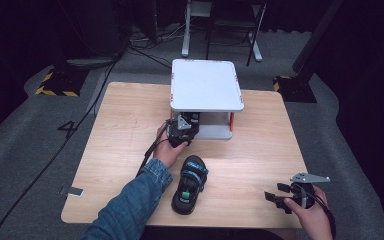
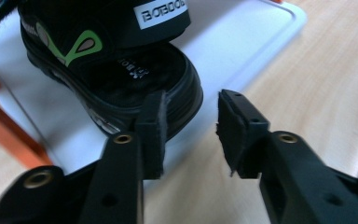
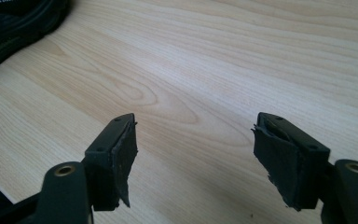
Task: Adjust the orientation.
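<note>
Both grippers agape, nothing held.

Left gripper: jaws a modest gap apart, at the shelf's lower level; one pad just before the rim of a black sandal with green trim on that white board. Right gripper: jaws wide, over bare table near the front right edge. Second sandal, black and blue, lies on the table between the hands, near the front edge.

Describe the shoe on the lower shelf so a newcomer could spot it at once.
Start at the white two-level stand at the table's far edge. On its lower shelf, by the left claw, sits a black sandal with green trim. The other sandal lies on bare wood and has blue trim.
</note>
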The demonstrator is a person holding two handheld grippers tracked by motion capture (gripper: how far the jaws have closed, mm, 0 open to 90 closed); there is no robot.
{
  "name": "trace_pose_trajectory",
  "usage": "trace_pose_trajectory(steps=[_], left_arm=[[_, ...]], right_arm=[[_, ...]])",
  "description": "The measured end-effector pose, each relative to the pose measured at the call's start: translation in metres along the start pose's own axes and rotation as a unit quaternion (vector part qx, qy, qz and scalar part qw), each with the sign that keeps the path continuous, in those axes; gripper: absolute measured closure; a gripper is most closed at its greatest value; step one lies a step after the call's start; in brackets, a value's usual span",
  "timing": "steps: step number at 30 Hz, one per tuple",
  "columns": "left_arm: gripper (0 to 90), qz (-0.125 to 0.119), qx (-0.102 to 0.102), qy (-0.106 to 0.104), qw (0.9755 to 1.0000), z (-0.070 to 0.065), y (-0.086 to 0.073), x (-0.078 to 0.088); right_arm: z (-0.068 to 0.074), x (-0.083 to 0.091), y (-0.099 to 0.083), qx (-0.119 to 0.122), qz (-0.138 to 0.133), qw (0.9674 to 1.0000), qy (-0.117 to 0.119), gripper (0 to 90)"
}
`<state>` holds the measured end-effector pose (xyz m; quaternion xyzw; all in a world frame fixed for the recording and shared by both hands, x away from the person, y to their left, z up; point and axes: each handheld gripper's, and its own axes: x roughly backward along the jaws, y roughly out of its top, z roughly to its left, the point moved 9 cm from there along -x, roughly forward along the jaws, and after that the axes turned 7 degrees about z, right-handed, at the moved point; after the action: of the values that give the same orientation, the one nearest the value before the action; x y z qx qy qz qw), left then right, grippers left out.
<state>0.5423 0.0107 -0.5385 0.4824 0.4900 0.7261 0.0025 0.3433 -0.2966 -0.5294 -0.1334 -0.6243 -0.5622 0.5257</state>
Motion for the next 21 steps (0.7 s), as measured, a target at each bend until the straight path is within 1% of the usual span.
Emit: trace_pose_trajectory(steps=[1,2,3,5,6,7,10,11,12,13,14,15,17,18,20,21], left_arm=[[60.9,-0.004,0.002,-0.005,1.0,0.001,0.001,-0.002],[60.4,-0.011,0.01,-0.015,0.9998,0.001,0.003,-0.004],[59.4,-0.019,0.012,-0.02,0.9995,0.001,0.005,-0.007],[54.6,-0.035,0.008,-0.028,0.999,0.001,0.008,-0.012],[53.3,-0.037,0.002,-0.026,0.999,0.002,0.009,-0.014],[53.0,-0.042,0.004,-0.03,0.9987,0.002,0.01,-0.016],[51.1,-0.042,0.01,-0.034,0.9985,0.002,0.01,-0.015],[48.8,-0.04,0.008,-0.029,0.9988,0.003,0.009,-0.014],[45.5,-0.039,0.009,-0.024,0.9989,0.003,0.009,-0.014],[39.0,-0.034,0.014,-0.019,0.9991,0.003,0.008,-0.013],[34.1,-0.026,0.019,-0.026,0.9991,0.003,0.005,-0.011],[33.4,-0.026,0.026,-0.034,0.9987,0.003,0.004,-0.009],[31.2,-0.027,0.027,-0.033,0.9987,0.005,0.003,-0.001],[30.0,-0.024,0.034,-0.034,0.9986,0.005,0.001,0.003],[29.9,-0.019,0.03,-0.03,0.9989,0.005,-0.002,0.014],[29.6,-0.019,0.03,-0.03,0.9989,0.005,-0.002,0.014]], right_arm=[[-0.001,0.001,-0.001,-0.002,-0.001,1.0,-0.001,30.9],[-0.002,0.001,-0.002,-0.004,-0.001,1.0,-0.002,30.9],[-0.003,0.002,-0.004,-0.004,-0.002,1.0,-0.004,30.9],[-0.003,0.002,-0.005,-0.008,-0.002,1.0,-0.004,30.9],[-0.004,0.002,-0.006,-0.008,-0.002,0.9999,-0.006,30.9],[-0.004,0.002,-0.006,-0.007,-0.002,0.9999,-0.006,30.9],[-0.002,0.002,-0.006,-0.008,-0.003,1.0,-0.004,30.9],[-0.002,0.002,-0.005,-0.008,-0.002,1.0,-0.003,30.9],[-0.002,0.002,-0.005,-0.008,-0.001,1.0,-0.002,30.9],[-0.003,0.002,-0.005,-0.007,-0.002,1.0,-0.002,30.9],[-0.003,0.001,-0.004,-0.006,-0.003,1.0,-0.002,30.9],[-0.003,0.001,-0.003,-0.007,-0.004,1.0,-0.001,30.9],[-0.003,0.001,-0.002,-0.004,-0.003,1.0,0.0,30.8],[-0.003,0.0,-0.001,-0.004,-0.003,1.0,0.0,30.9],[-0.003,0.0,0.001,-0.004,-0.004,1.0,0.002,30.9],[-0.003,0.0,0.001,-0.004,-0.004,1.0,0.002,30.9]])
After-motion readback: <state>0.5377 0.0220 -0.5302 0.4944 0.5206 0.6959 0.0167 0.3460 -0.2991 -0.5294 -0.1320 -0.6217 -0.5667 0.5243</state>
